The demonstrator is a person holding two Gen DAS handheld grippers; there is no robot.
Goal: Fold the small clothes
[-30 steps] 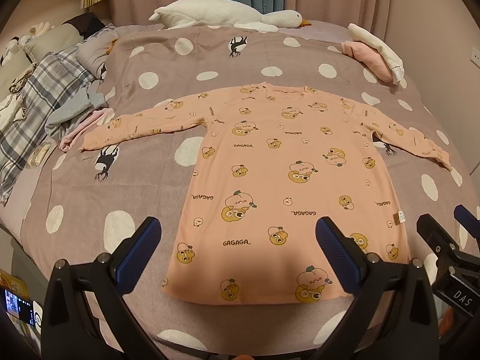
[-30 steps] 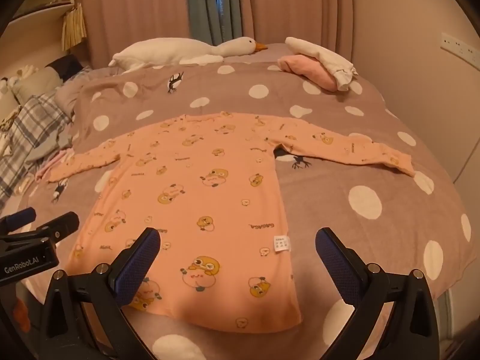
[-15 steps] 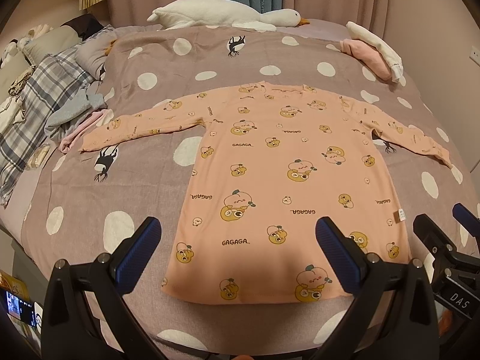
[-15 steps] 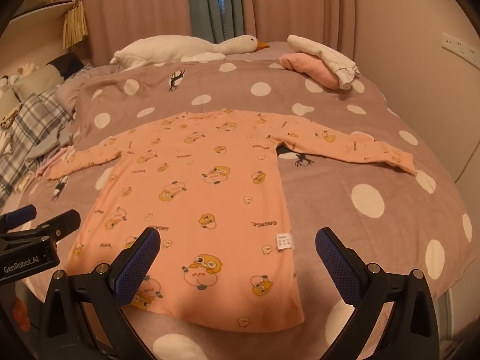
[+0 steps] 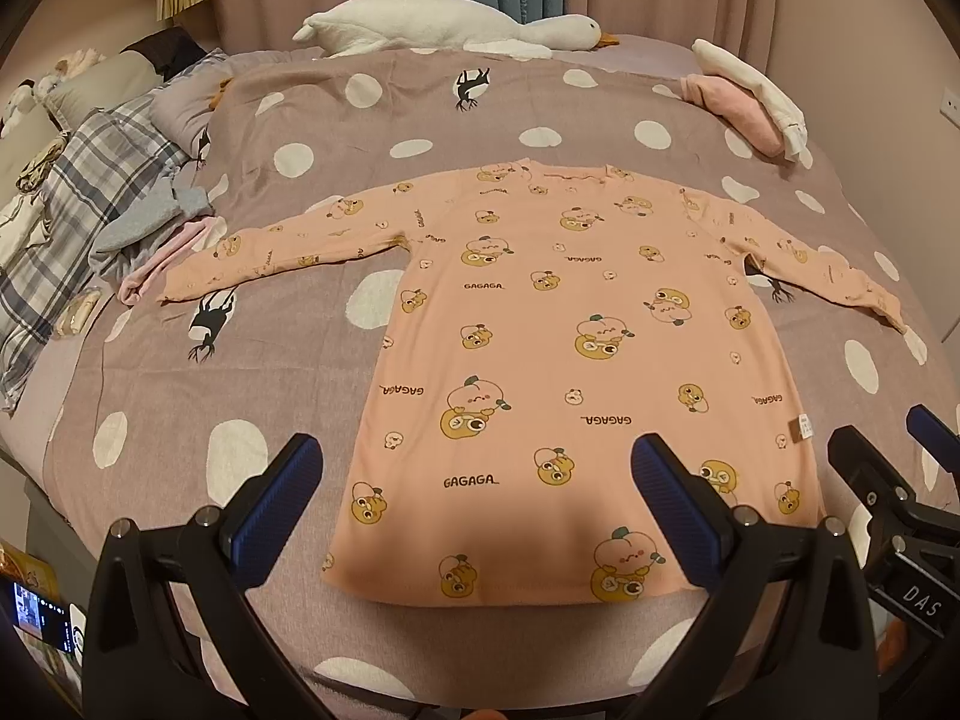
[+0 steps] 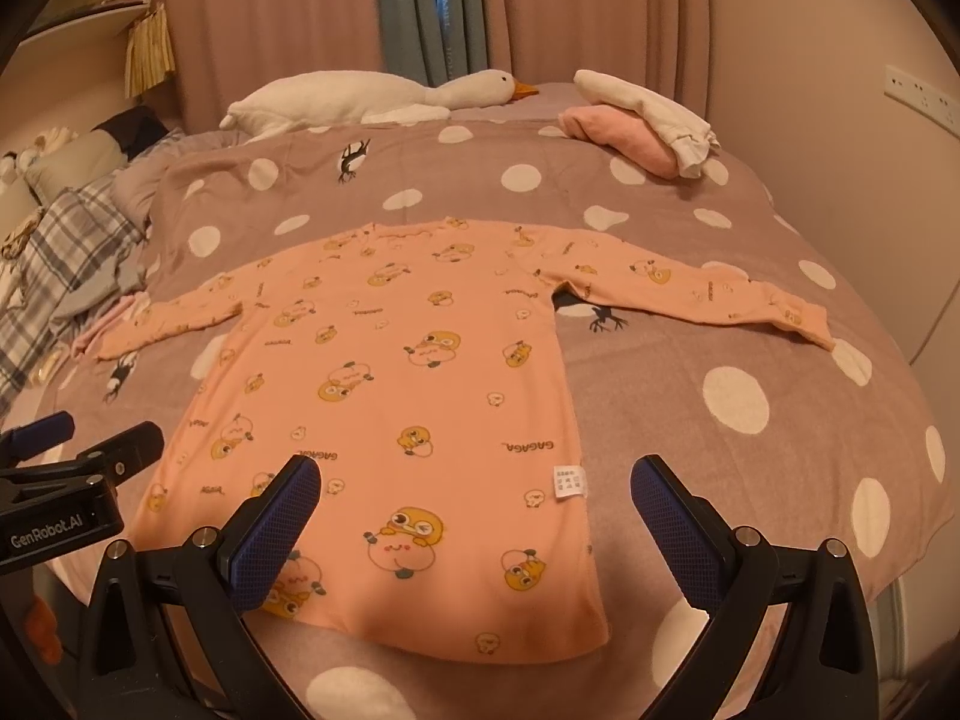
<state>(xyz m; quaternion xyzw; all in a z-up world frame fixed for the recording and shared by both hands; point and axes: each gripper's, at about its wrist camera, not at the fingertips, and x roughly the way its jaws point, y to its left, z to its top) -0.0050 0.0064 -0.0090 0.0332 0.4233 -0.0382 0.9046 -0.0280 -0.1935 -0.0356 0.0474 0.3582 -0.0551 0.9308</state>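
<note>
A small peach long-sleeved shirt (image 5: pixel 540 324) with cartoon prints lies flat on the bed, both sleeves spread out, hem nearest me. The right wrist view shows the same shirt (image 6: pixel 390 372) with a white label at its right side seam. My left gripper (image 5: pixel 474 504) hangs open above the hem, holding nothing. My right gripper (image 6: pixel 474 510) is open too, above the shirt's lower right corner, with nothing between its blue pads. Each gripper shows at the edge of the other's view.
The bed has a mauve blanket (image 5: pixel 360 138) with white dots. A white goose plush (image 5: pixel 444 21) lies at the head. Folded pink and white clothes (image 5: pixel 750 102) sit at the far right. A plaid cloth and loose garments (image 5: pixel 90 204) are piled on the left.
Both views have shifted slightly; the shirt sits a little higher in the frames. The shirt itself has not moved and both grippers stay open.
</note>
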